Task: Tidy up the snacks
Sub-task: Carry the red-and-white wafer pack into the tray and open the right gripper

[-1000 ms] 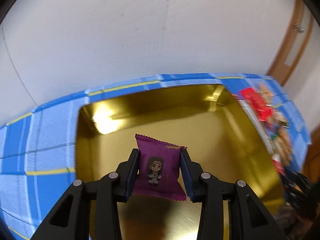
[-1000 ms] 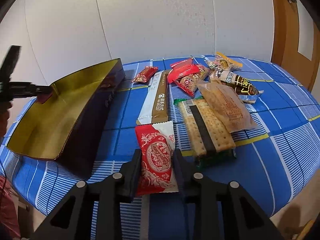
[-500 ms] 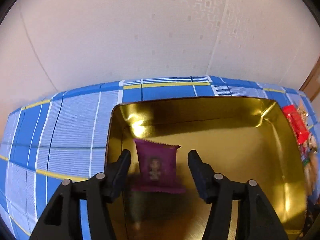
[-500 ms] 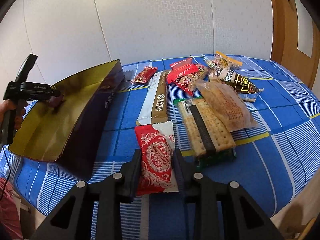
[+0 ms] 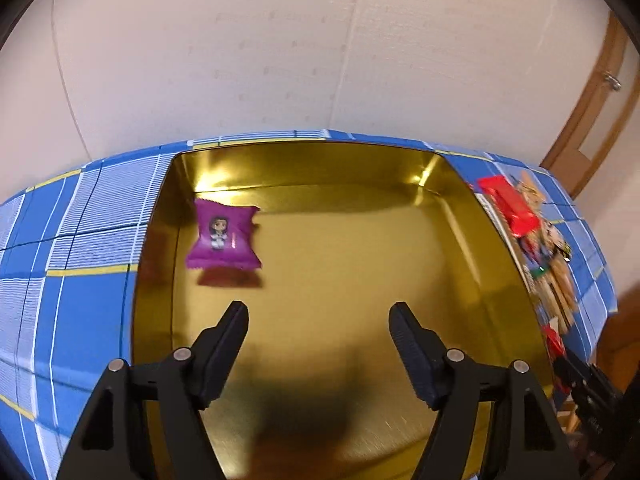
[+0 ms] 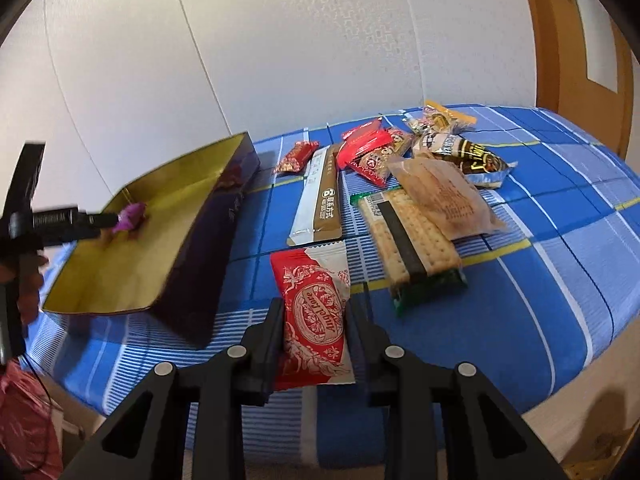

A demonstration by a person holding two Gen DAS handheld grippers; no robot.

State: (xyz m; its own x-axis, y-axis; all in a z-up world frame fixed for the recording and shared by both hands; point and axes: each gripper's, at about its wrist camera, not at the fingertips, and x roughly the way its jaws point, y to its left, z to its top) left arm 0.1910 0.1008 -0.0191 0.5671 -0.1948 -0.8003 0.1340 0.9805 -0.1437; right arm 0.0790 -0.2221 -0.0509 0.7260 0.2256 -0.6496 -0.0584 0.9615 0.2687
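A purple snack packet (image 5: 223, 237) with a cartoon figure lies in the far left corner of the gold box (image 5: 476, 300). My left gripper (image 5: 318, 314) hangs over the box behind the packet, its jaws opening with nothing between them. In the right wrist view the same packet (image 6: 130, 218) shows inside the box (image 6: 208, 240), beside the left gripper's finger. My right gripper (image 6: 316, 308) is shut on a red and white snack packet (image 6: 314, 312) lying on the blue checked tablecloth (image 6: 560, 248).
Beyond the right gripper lie a brown and white long packet (image 6: 322, 200), a cracker pack (image 6: 412, 240), a clear bread bag (image 6: 444, 196), red packets (image 6: 366, 146) and a dark striped packet (image 6: 464, 152). A hand (image 6: 24, 280) holds the left gripper. A wall and a wooden door (image 6: 580, 40) stand behind.
The left gripper let go of the purple packet, opened wide and drew back to the right; the packet now lies in the box corner. The right gripper stays shut on its packet.
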